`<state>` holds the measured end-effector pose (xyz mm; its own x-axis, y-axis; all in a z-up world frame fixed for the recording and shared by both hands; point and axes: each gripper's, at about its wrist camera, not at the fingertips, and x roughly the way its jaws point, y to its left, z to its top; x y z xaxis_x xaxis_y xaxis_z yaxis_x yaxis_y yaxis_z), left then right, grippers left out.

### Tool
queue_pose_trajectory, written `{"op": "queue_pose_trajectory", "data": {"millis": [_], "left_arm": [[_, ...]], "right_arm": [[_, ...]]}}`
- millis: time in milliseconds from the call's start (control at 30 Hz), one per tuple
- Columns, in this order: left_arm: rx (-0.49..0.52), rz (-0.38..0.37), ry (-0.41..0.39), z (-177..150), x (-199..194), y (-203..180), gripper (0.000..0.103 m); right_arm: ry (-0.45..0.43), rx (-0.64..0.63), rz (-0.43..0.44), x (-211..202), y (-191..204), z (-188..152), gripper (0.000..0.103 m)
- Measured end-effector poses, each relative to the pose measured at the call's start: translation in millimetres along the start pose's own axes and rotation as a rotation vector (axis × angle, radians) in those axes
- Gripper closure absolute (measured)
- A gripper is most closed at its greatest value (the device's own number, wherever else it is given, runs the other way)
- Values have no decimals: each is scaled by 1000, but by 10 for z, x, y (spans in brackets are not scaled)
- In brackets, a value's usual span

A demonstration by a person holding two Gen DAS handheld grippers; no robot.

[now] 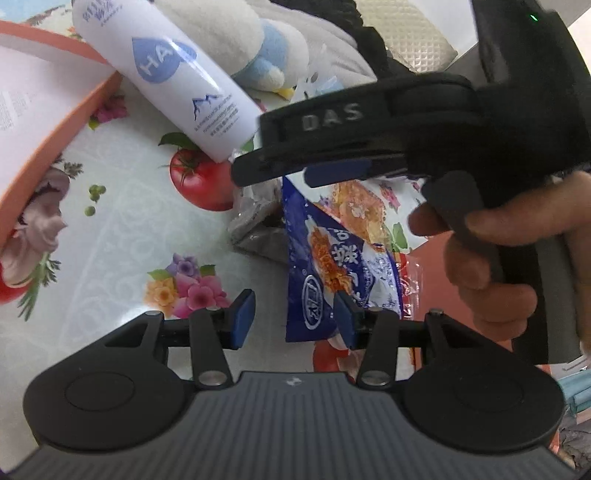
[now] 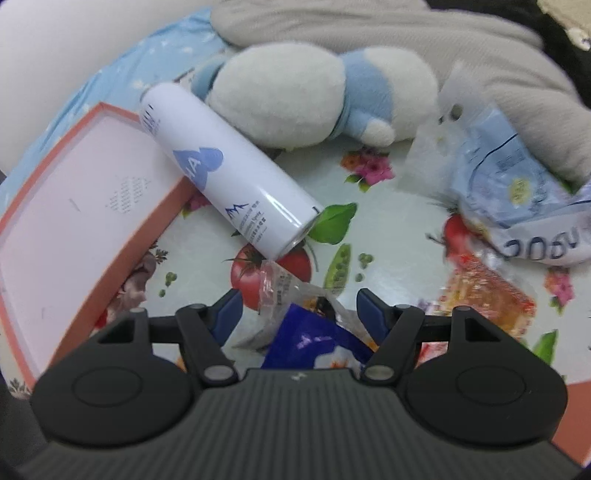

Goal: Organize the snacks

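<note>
A blue snack packet (image 1: 332, 266) lies on the flowered tablecloth, and a crumpled clear wrapper (image 1: 258, 218) lies against its left edge. My left gripper (image 1: 293, 314) is open, its right pad touching the packet's lower edge. My right gripper (image 1: 273, 166) enters the left wrist view from the right, just above the packet's top. In the right wrist view the right gripper (image 2: 299, 314) is open, with the blue packet (image 2: 314, 343) and the clear wrapper (image 2: 280, 291) between its fingers. An orange-printed clear packet (image 2: 487, 299) and a pale blue pouch (image 2: 517, 184) lie to the right.
A white spray can (image 2: 236, 181) lies tilted, leaning on a pink-rimmed box (image 2: 85, 206) at the left. A white and blue plush toy (image 2: 317, 96) and grey cloth (image 2: 406, 33) lie behind. Another pink box (image 2: 576, 417) sits at the lower right.
</note>
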<state>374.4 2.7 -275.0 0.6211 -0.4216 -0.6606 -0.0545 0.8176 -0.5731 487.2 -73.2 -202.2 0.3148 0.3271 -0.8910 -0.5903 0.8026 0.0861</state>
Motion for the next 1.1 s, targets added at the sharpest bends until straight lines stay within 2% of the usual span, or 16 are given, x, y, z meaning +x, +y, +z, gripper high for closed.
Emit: {"op": "queue_pose_trajectory", "data": {"millis": [100, 300, 467, 600, 633, 733, 933, 1100], "left_arm": [[-5, -6, -2, -2, 58, 23, 51], [-15, -19, -12, 19, 111, 13, 52], [-33, -25, -3, -7, 159, -7, 62], [-59, -14, -10, -34, 172, 6, 72], [-51, -3, -17, -49, 160, -12, 81], [-41, -9, -25, -74, 91, -50, 88], [-20, -27, -43, -141, -158, -82, 97], [-20, -36, -84, -235, -466, -120, 100]], "right_arm": [[25, -31, -36, 117, 16, 22, 33], [52, -33, -25, 294, 25, 10, 33], [87, -48, -53, 412, 48, -4, 34], [84, -37, -43, 399, 35, 6, 44], [79, -38, -41, 388, 36, 0, 46], [57, -55, -42, 326, 58, -40, 53], [-27, 32, -4, 76, 2, -180, 56], [-109, 88, 26, -164, 58, -304, 56]]}}
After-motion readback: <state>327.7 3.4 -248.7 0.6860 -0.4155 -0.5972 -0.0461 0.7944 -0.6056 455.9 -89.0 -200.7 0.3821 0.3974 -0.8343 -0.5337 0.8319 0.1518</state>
